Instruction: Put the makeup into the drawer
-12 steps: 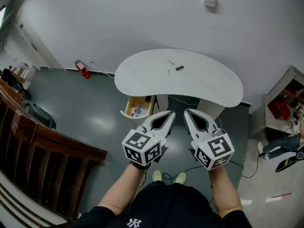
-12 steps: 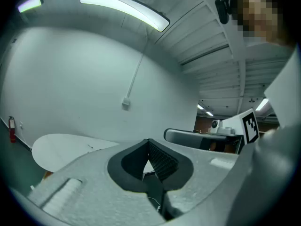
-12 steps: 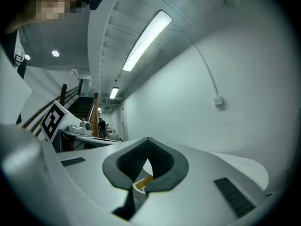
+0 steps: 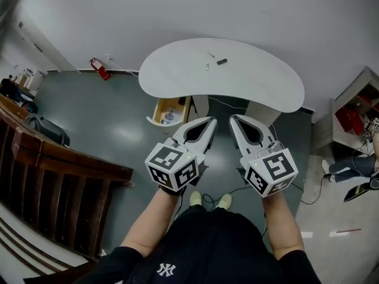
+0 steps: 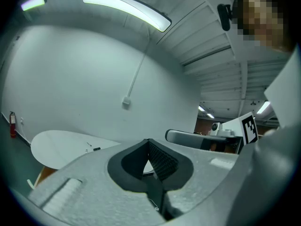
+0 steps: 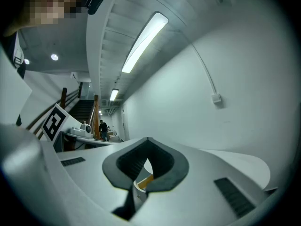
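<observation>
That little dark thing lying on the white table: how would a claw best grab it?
Take the small dark item across its narrow width, coming straight down from above. It seems to lie flat on the white table, out in the open and apart from the thin pieces to its left. It is too small here to judge more.

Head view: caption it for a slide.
Shut and empty, left gripper and right gripper face a white table bearing makeup, drawer open.

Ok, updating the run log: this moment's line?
left gripper: shut, empty | right gripper: shut, empty | makeup: on table | drawer: open
</observation>
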A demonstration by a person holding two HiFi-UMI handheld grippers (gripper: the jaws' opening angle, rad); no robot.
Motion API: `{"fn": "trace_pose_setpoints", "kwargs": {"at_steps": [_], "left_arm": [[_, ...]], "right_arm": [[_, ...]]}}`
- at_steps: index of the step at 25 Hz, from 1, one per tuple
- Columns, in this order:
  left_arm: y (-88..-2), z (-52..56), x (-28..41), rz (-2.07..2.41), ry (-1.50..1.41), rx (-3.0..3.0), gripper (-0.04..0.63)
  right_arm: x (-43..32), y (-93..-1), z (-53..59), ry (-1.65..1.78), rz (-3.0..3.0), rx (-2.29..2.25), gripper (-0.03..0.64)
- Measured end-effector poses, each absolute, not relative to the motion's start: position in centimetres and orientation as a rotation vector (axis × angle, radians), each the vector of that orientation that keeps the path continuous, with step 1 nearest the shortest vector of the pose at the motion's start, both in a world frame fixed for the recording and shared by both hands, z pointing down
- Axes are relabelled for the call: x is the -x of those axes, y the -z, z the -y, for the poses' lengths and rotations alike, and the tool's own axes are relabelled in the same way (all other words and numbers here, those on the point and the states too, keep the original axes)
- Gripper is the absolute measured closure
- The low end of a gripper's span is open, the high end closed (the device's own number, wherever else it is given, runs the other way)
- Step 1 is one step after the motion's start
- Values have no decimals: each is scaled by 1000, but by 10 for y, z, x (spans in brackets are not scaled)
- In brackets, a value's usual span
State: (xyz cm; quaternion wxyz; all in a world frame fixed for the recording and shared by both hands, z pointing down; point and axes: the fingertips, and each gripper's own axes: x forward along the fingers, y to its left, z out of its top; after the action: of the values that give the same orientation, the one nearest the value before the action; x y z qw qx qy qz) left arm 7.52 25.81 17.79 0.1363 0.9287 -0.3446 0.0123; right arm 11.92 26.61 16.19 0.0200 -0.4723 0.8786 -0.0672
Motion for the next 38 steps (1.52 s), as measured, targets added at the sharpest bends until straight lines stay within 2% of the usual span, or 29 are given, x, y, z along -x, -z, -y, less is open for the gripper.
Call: {"fn": "trace_pose_setpoints", "kwargs": {"at_steps": [20,29,38], "left_arm": [[-179,-250,-110,1107,-42,-2683,588],[-181,-240,-128,1087,-51,-2698,588],[-193,-196,-113,1087,-70,-2698,586]], "right_arm": [[-177,-178,-263,301,-2667,1409,601],[-185,-175,-252,259,-2676,1404,601],[-160,-182,-209,270,-2700,1412,601]]}}
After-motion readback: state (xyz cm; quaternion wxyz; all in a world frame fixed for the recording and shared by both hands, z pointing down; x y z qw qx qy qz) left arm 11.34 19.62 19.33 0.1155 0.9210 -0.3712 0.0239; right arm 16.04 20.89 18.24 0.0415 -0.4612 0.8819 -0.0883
